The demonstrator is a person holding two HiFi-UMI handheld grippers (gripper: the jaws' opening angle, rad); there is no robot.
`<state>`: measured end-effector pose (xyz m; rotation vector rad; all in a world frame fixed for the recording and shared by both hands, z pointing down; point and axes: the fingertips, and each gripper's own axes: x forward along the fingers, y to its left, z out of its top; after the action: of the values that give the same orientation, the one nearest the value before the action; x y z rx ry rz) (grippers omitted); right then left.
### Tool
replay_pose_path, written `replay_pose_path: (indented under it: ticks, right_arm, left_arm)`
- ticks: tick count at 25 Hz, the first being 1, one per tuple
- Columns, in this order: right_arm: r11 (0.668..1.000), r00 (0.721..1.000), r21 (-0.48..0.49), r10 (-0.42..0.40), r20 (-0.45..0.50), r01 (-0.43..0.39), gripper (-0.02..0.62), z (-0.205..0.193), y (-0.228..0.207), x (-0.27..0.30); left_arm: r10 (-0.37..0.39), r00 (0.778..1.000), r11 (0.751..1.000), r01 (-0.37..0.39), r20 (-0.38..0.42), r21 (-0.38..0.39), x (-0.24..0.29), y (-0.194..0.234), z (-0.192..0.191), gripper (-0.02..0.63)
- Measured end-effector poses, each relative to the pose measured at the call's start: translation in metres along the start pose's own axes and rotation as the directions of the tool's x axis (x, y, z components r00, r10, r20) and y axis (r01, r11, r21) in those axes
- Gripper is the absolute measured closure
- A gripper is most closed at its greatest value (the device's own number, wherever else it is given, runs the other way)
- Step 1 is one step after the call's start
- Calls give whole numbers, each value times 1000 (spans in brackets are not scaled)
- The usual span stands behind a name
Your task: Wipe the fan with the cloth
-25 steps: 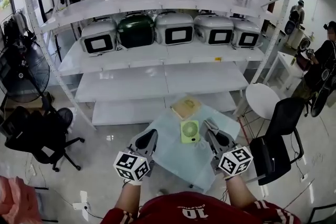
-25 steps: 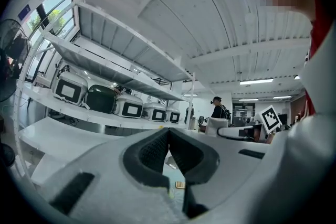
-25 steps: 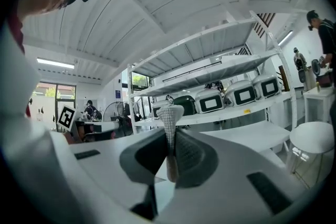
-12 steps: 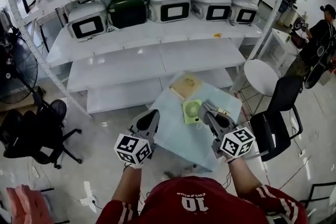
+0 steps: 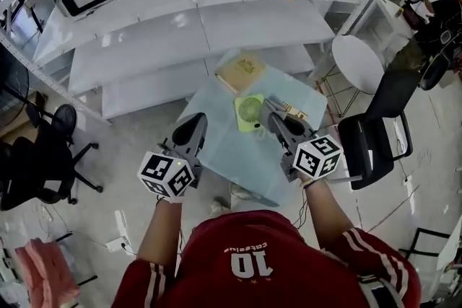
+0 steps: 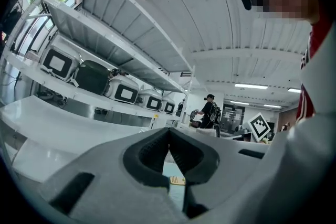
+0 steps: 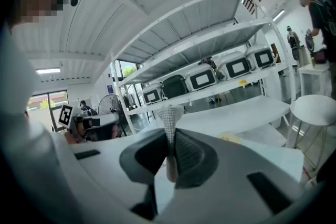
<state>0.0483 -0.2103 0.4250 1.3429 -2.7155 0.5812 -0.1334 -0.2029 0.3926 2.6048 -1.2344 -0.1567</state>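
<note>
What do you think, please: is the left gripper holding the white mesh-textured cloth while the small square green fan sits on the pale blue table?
Not quite: the right gripper holds the white mesh-textured cloth, pinched between its shut jaws in the right gripper view. The left gripper is shut on nothing. The small square green fan does sit on the pale blue table.

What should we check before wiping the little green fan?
1. Cloth pinched in the right gripper: ok.
2. Fan lying on the table, close by the right gripper: ok.
3. Left gripper ready to steady the fan: not ok, its jaws are shut and empty.
4. Cloth touching the fan: cannot tell.
5. Fan blades stopped: cannot tell.
</note>
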Motion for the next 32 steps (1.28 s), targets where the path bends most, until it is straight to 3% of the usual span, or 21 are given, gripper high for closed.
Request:
replay_pose_path:
  ticks: [5, 11, 21, 32]
  right_arm:
    - [998, 996, 49, 31, -86, -27, 574, -24, -28, 17]
    - [994, 988, 93, 67, -139, -55, 574, -44, -57, 47]
    - [980, 957, 148, 167, -236, -134, 575, -91, -88, 85]
    - [975, 935, 165, 190, -299, -145, 575, -130, -105, 127]
  left_arm:
    - [27, 999, 1000, -27, -38, 7, 26, 1, -20, 603]
    - [8, 999, 1000, -7, -44, 24, 59, 5, -38, 603]
    - [107, 994, 994, -107, -8, -19, 79, 29, -60, 603]
    - [165, 985, 984, -167, -40, -56, 84, 47, -94, 603]
